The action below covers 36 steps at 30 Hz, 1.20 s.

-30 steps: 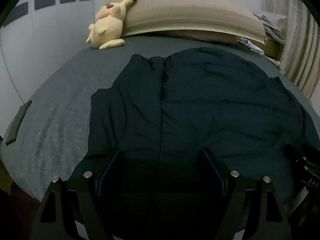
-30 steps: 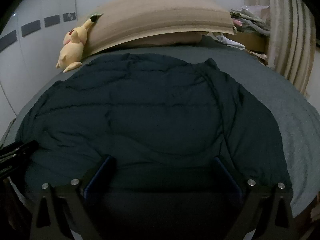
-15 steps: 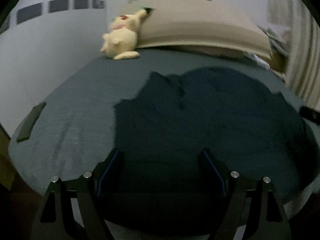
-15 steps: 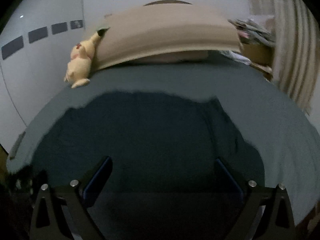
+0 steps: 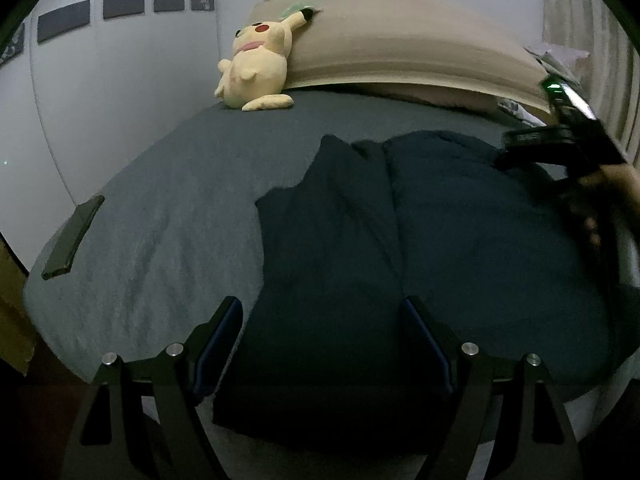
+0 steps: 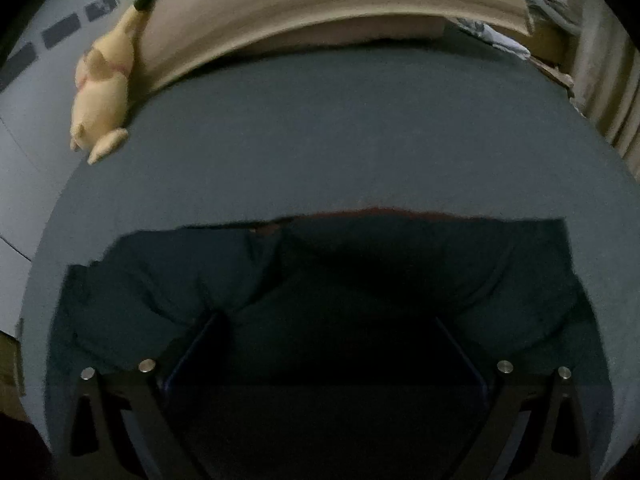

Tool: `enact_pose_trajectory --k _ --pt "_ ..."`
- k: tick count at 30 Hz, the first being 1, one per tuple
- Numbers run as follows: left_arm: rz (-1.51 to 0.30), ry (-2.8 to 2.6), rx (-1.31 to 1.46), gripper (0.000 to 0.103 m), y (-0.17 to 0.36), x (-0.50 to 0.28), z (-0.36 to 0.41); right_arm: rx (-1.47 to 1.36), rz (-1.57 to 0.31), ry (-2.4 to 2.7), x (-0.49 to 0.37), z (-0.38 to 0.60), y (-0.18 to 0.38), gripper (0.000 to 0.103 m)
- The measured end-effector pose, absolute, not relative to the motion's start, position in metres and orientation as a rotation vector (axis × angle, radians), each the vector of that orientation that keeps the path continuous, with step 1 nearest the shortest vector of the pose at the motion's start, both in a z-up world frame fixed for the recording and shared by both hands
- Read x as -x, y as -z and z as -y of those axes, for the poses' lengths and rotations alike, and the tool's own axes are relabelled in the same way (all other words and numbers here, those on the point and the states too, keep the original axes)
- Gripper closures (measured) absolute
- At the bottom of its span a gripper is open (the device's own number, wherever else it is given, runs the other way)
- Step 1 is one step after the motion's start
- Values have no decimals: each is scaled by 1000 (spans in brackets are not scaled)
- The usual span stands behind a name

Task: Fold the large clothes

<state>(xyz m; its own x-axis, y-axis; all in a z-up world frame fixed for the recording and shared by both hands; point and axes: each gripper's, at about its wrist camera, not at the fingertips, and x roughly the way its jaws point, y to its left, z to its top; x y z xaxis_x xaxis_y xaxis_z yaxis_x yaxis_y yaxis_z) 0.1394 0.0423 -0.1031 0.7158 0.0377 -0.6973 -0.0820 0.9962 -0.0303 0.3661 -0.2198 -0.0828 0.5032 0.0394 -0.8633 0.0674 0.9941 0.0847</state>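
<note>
A large dark navy padded jacket (image 5: 420, 240) lies on the grey bed (image 5: 160, 216); it also fills the lower half of the right wrist view (image 6: 320, 288). My left gripper (image 5: 322, 320) is open, its fingers wide apart over the jacket's near edge. My right gripper (image 6: 326, 332) is open, low over the jacket's middle. The right gripper and the hand holding it show at the right of the left wrist view (image 5: 560, 136), above the jacket's far right part.
A yellow plush toy (image 5: 256, 68) leans against a beige pillow (image 5: 400, 48) at the head of the bed. A dark flat phone-like object (image 5: 74, 236) lies near the bed's left edge. White wall on the left, curtain (image 6: 612, 92) on the right.
Both grippers have lifted and shifted. The right gripper moved forward and down over the jacket. The jacket looks narrower, its left side folded inward.
</note>
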Motion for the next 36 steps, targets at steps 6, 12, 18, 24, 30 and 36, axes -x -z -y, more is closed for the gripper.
enact_pose_trajectory --k 6,12,18,24,30,36 --pt "-766 -115 110 21 100 -145 -61 -174 -896 41 -296 289 46 3" --pt "-810 -124 138 21 100 -145 -60 -263 -1021 114 -291 352 91 6" --pt "-761 -61 107 21 74 -139 -36 -266 -817 92 -217 341 49 4" --pt "-787 4 97 21 77 -133 -12 -295 -795 114 -144 327 72 3" --pt "-784 6 124 21 71 -127 -18 -245 -864 161 -147 332 95 3" --pt "-771 10 185 21 62 -121 -27 -187 -730 152 -105 313 41 0"
